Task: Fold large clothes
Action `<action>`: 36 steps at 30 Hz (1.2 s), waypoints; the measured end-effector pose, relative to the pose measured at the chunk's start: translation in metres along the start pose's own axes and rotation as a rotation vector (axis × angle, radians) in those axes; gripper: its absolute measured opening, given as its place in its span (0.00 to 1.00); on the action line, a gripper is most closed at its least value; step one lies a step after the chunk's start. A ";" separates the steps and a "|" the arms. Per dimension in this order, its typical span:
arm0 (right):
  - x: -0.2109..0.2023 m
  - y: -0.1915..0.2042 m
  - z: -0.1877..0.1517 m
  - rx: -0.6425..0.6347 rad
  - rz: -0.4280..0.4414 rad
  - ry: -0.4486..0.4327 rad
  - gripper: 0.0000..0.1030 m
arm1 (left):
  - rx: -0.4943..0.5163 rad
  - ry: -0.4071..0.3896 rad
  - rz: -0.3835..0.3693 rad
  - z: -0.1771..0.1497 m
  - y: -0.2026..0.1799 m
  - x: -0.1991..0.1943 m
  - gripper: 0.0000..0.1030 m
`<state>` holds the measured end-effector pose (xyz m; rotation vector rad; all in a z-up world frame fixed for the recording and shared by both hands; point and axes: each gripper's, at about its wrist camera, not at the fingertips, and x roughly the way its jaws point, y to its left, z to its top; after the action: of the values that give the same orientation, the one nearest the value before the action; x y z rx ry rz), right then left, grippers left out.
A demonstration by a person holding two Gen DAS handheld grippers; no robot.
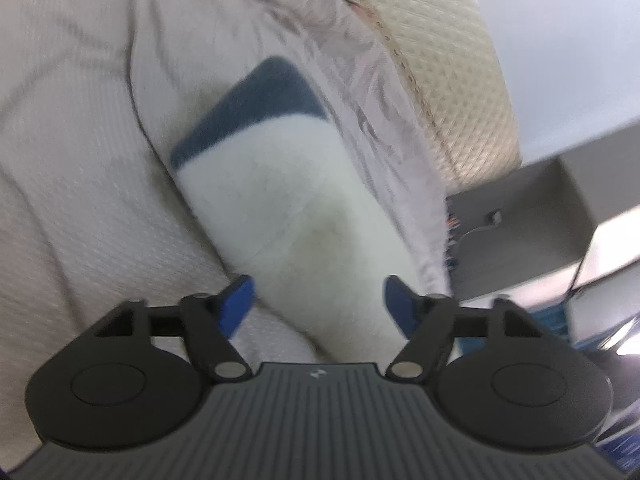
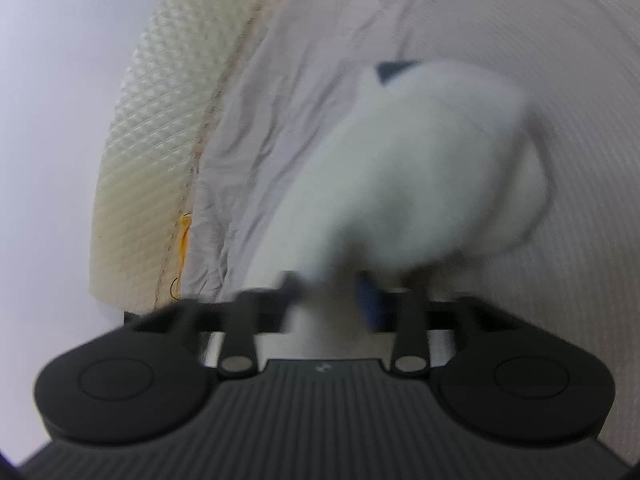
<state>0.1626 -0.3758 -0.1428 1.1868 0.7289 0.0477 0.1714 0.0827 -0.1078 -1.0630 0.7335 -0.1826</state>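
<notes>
White garment (image 1: 280,200) w/ blue band, left tool (image 1: 318,300) apart, right tool (image 2: 332,296) blurred, grip can't tell

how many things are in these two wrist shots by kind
hand-held gripper: 2, the left hand-held gripper and the right hand-held gripper
white and blue garment: 1
pale sheet: 1
cream quilted mattress: 1
grey shelf unit: 1
total: 6
</notes>
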 end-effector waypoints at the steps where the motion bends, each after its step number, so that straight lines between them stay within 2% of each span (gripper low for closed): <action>1: 0.004 -0.005 -0.001 0.031 -0.001 0.006 0.84 | -0.031 0.000 -0.016 0.003 0.005 0.005 0.87; 4: 0.015 -0.016 0.000 0.097 -0.008 0.032 0.84 | -0.134 0.003 -0.053 0.011 0.020 0.025 0.92; 7: 0.029 -0.024 0.005 0.155 0.000 0.007 0.84 | -0.180 -0.010 -0.038 0.021 0.026 0.045 0.97; 11: 0.049 -0.030 0.012 0.213 0.037 -0.005 0.86 | -0.267 -0.039 -0.041 0.029 0.037 0.062 0.98; 14: 0.056 -0.029 0.017 0.208 0.051 -0.019 0.87 | -0.362 -0.077 -0.038 0.034 0.051 0.072 0.98; 17: 0.059 -0.026 0.019 0.178 0.052 -0.038 0.88 | -0.359 -0.103 -0.032 0.041 0.050 0.076 0.97; 18: 0.059 -0.025 0.020 0.172 0.051 -0.045 0.88 | -0.350 -0.114 -0.025 0.043 0.049 0.077 0.96; 20: 0.058 -0.025 0.020 0.169 0.054 -0.052 0.89 | -0.321 -0.123 -0.007 0.047 0.045 0.077 0.84; 21: 0.058 -0.024 0.021 0.166 0.053 -0.051 0.89 | -0.301 -0.124 0.014 0.048 0.043 0.077 0.81; 23: 0.059 -0.023 0.023 0.158 0.051 -0.049 0.90 | -0.269 -0.133 0.037 0.052 0.039 0.076 0.67; 26: 0.066 -0.027 0.027 0.163 0.067 -0.038 0.91 | -0.215 -0.149 0.060 0.055 0.030 0.079 0.54; 32: 0.082 -0.036 0.039 0.201 0.115 -0.026 0.92 | -0.087 -0.189 0.080 0.055 0.007 0.076 0.42; 36: 0.063 -0.027 0.042 0.200 0.206 -0.076 0.92 | -0.060 -0.197 0.084 0.052 0.001 0.069 0.39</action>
<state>0.2256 -0.3961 -0.1890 1.4448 0.5514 0.1021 0.2556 0.0888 -0.1259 -1.0878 0.6079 0.0167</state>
